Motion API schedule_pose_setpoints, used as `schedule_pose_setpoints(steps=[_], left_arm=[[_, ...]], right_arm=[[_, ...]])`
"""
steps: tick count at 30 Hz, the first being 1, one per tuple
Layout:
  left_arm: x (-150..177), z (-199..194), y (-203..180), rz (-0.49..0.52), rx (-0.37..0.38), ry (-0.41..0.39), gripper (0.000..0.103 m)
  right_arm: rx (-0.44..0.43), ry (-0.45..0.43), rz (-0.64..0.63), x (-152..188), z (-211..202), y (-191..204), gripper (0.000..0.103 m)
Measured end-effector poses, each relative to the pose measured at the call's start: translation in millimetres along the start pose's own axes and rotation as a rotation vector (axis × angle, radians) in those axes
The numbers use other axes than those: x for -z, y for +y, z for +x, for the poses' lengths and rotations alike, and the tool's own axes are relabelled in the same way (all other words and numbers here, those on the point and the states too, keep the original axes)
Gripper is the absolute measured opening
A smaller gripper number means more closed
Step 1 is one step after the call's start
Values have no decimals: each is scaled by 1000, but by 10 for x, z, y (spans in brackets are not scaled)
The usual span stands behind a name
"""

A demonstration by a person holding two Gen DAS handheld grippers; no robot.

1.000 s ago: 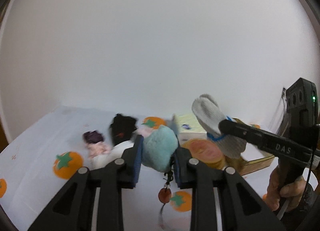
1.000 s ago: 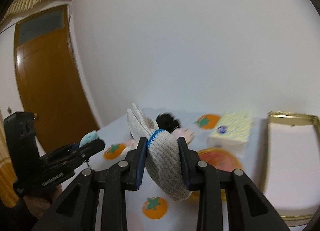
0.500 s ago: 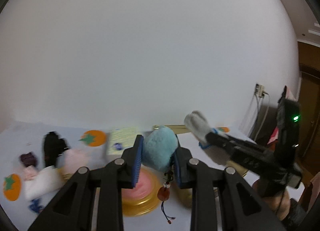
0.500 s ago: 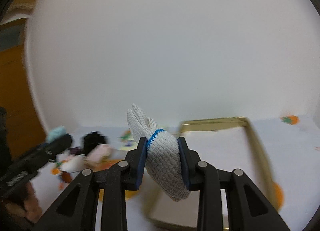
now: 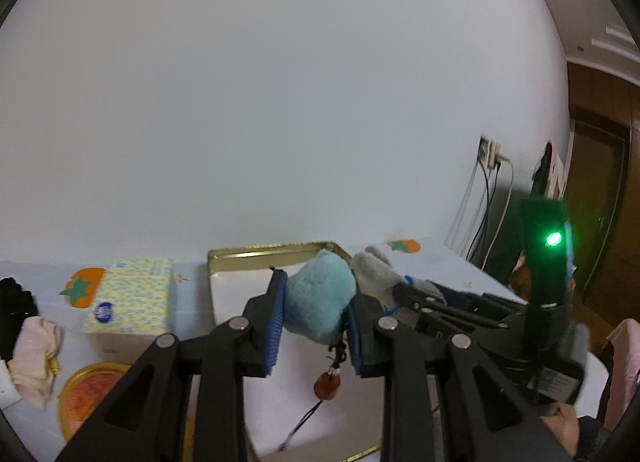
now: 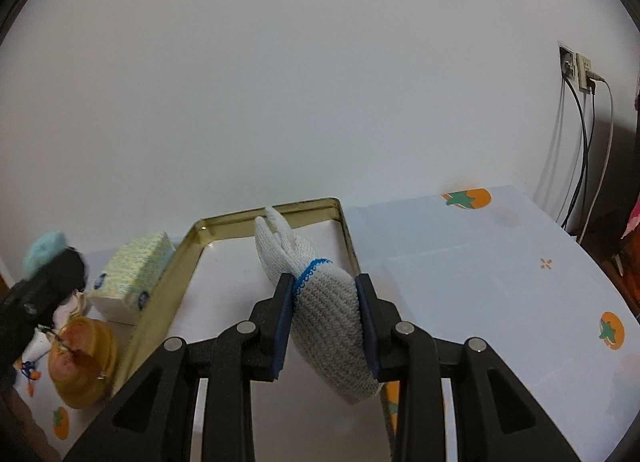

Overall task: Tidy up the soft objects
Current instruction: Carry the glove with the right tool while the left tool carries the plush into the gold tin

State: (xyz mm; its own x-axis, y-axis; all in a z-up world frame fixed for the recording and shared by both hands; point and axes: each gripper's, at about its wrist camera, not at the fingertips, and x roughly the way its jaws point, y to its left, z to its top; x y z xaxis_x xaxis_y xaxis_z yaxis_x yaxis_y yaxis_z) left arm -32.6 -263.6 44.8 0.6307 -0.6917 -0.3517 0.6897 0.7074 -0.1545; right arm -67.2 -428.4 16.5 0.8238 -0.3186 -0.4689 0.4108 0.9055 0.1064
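Observation:
My left gripper (image 5: 316,320) is shut on a light blue plush ball (image 5: 318,308) with a dangling red charm (image 5: 327,385), held above the gold-rimmed tin tray (image 5: 256,252). My right gripper (image 6: 325,318) is shut on a white knitted glove with a blue cuff line (image 6: 324,302), held over the same tray (image 6: 308,210). In the left wrist view the right gripper (image 5: 404,294) and the glove (image 5: 374,272) are just right of the plush ball. In the right wrist view the plush ball (image 6: 44,248) shows at the far left.
A yellow tissue pack (image 5: 130,302) lies left of the tray, also in the right wrist view (image 6: 132,274). A round orange tin (image 5: 94,394) sits in front of it. Pink (image 5: 34,354) and black (image 5: 14,312) cloths lie at the far left. Wall sockets with cables (image 6: 576,74) are at the right.
Both grippers have swung right from the pile of soft things to above the tin tray, each still holding its object. The right gripper now sits close beside the left one.

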Motion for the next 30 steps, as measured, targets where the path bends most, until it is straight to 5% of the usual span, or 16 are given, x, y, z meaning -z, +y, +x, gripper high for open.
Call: schedule_pose_setpoints(steps=[9, 20, 24, 27, 30], left_arm=[[251, 371, 42, -5, -45, 91, 26], [307, 370, 73, 4, -88, 88, 32], [304, 274, 104, -9, -134, 40, 78], [283, 145, 165, -23, -171, -10, 102], [269, 8, 227, -47, -169, -44, 103]], right_arm=[[20, 9, -53, 61, 62, -32, 33], [18, 51, -78, 118, 193, 61, 35], [6, 68, -68, 126, 210, 68, 47], [16, 52, -50, 119, 179, 41, 73], [-7, 7, -38, 100, 84, 37, 79]])
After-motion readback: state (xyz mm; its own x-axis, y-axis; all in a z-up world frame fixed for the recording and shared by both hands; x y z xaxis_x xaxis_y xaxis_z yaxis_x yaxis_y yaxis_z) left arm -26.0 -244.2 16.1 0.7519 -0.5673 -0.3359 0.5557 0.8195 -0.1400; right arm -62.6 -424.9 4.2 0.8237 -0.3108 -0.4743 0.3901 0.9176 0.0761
